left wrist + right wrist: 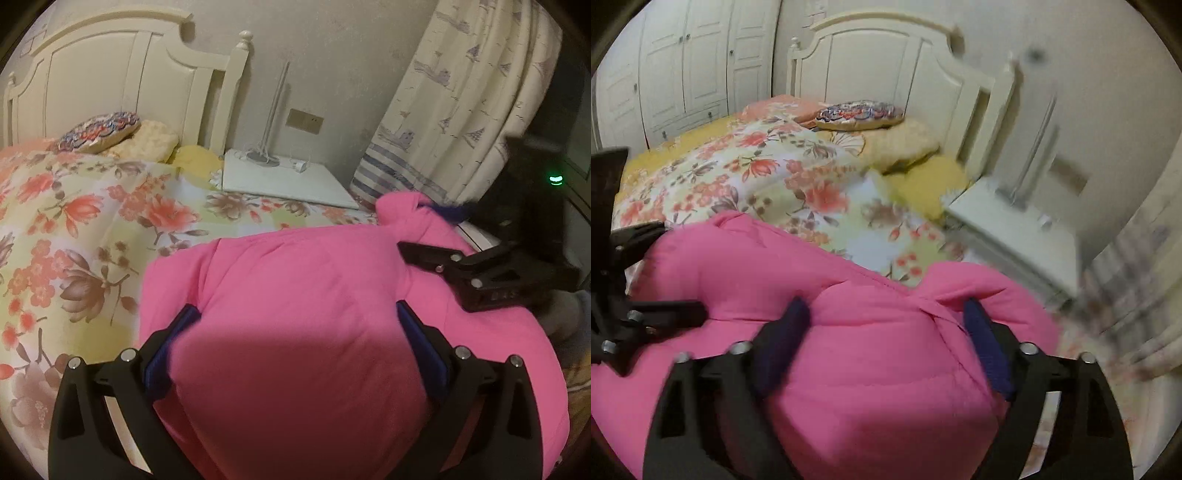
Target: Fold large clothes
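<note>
Garment: we record one large pink padded jacket [295,314], bunched into a thick mound on the near part of the bed, its surface puffed and creased.
Bedding: under it we see a floral quilt [92,229] in orange, brown and pale green, spread over the bed.
Left gripper [295,314]: we hold it low over the mound; its blue-padded fingers [417,332] stand wide, one on each side of a fat fold of the jacket, with the pads against the cloth. We cannot tell whether they squeeze it or only straddle it.
Right gripper [886,314]: here too the dark blue fingers [982,332] are spread with a bulge of the jacket between them, near a knotted-looking pucker of fabric. The picture is blurred, and we cannot tell whether the pads press.
Other gripper in view: from the left wrist we see the right gripper at the jacket's right edge; from the right wrist the left one at the left edge.
Headboard [110,66]: cream, panelled, at the far end.
Cushion [99,133]: patterned, flat, lying on a yellow pillow [151,140] by the headboard.
Bedside table [284,177]: white, just beside the bed.
Curtain [461,92]: pale, printed, at the right.
Wardrobe [683,66]: white doors, far left in the right wrist view.
</note>
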